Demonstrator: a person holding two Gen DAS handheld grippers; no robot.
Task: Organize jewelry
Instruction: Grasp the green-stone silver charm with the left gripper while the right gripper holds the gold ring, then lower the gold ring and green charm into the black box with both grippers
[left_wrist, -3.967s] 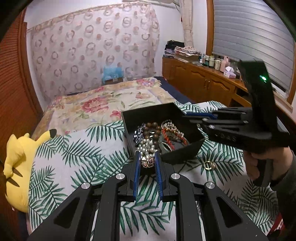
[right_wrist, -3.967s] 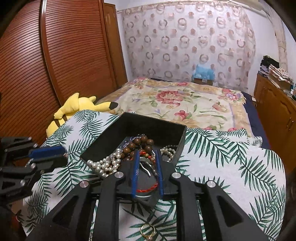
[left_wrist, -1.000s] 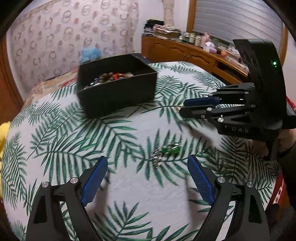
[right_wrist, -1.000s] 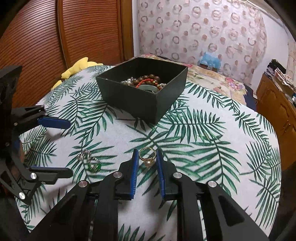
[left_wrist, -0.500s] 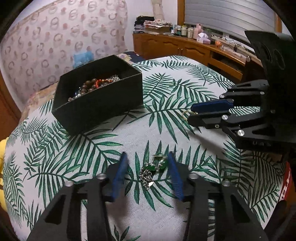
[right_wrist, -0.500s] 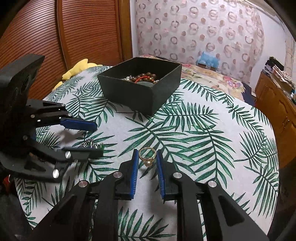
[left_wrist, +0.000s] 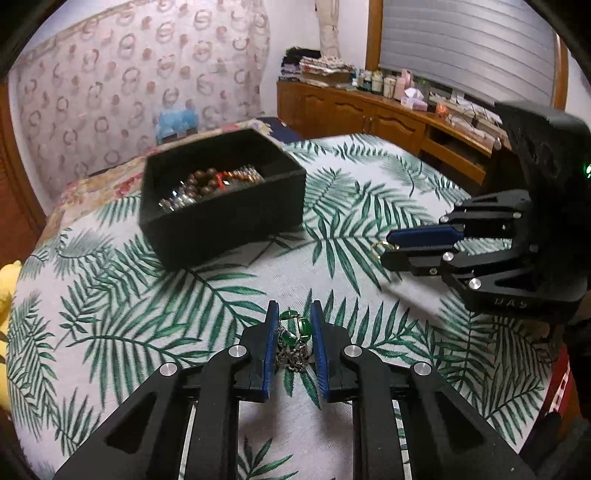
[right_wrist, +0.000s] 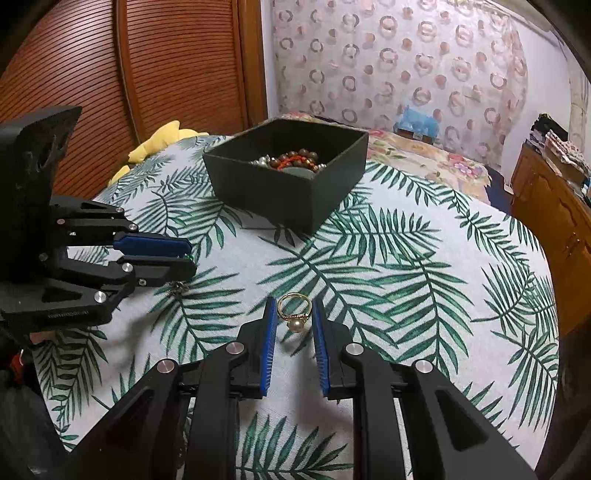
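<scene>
A black box (left_wrist: 225, 206) holding beaded bracelets and pearls stands on the palm-leaf tablecloth; it also shows in the right wrist view (right_wrist: 295, 184). My left gripper (left_wrist: 293, 332) is shut on a green-stone silver chain piece (left_wrist: 291, 341), close over the cloth. It appears at the left in the right wrist view (right_wrist: 186, 258). My right gripper (right_wrist: 294, 317) is shut on a gold ring with a pearl (right_wrist: 295, 314). It appears at the right in the left wrist view (left_wrist: 391, 245), with the ring (left_wrist: 378, 246) at its tips.
A yellow plush toy (right_wrist: 159, 147) lies past the table's far left edge. A bed with a floral cover (right_wrist: 424, 155) is behind the box. A wooden sideboard (left_wrist: 388, 122) runs along the right wall.
My left gripper has closed from wide open onto the green-stone chain piece. The right gripper stays shut around the ring near the same spot.
</scene>
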